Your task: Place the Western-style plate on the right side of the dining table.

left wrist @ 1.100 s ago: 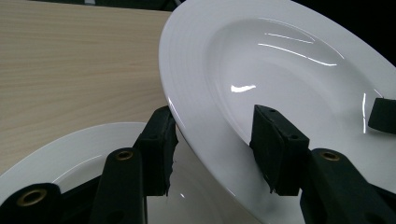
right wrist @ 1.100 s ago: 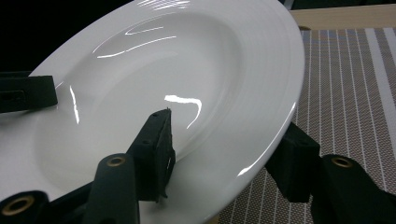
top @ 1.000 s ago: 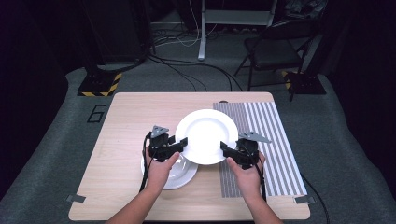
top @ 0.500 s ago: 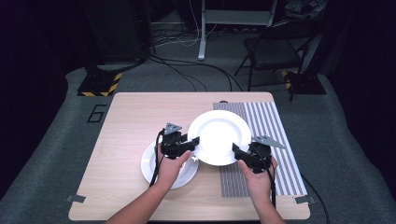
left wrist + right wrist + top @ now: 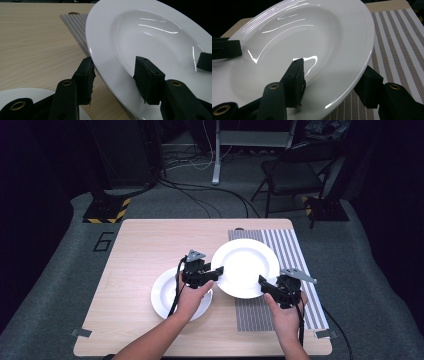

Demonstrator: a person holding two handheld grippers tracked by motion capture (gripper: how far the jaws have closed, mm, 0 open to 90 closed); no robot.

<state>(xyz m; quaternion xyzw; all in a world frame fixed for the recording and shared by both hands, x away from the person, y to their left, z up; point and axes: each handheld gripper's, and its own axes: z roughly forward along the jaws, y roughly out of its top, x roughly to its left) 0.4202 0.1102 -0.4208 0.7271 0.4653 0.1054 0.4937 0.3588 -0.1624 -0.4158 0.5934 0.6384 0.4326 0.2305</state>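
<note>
Both grippers were holding one big white plate (image 5: 246, 268) together, each from its own side. The left gripper (image 5: 216, 272) had its fingers (image 5: 86, 76) clamped on the left rim of the plate, one finger under the rim and the other on the inner slope. The right gripper (image 5: 264, 286) did the same on the near right rim: one of its fingers (image 5: 295, 75) lay inside the bowl of the plate and the other was below the edge. In the two gripper views the plate looked tilted and lifted, not resting flat.

The plate was between the two pairs of fingers, above the border where the bare wooden table (image 5: 145, 245) meets the striped mat (image 5: 295, 250). A second, smaller white plate (image 5: 165, 295) lay on the table under the left hand (image 5: 192, 295), just behind the left fingers.

I judged that the step in hand was the carrying of the big plate across the table toward the mat. The next move, as I think, called for both hands to travel together at the same pace, keep the plate level, lower it until it sat flat on the mat, and only then loosen the fingers.
</note>
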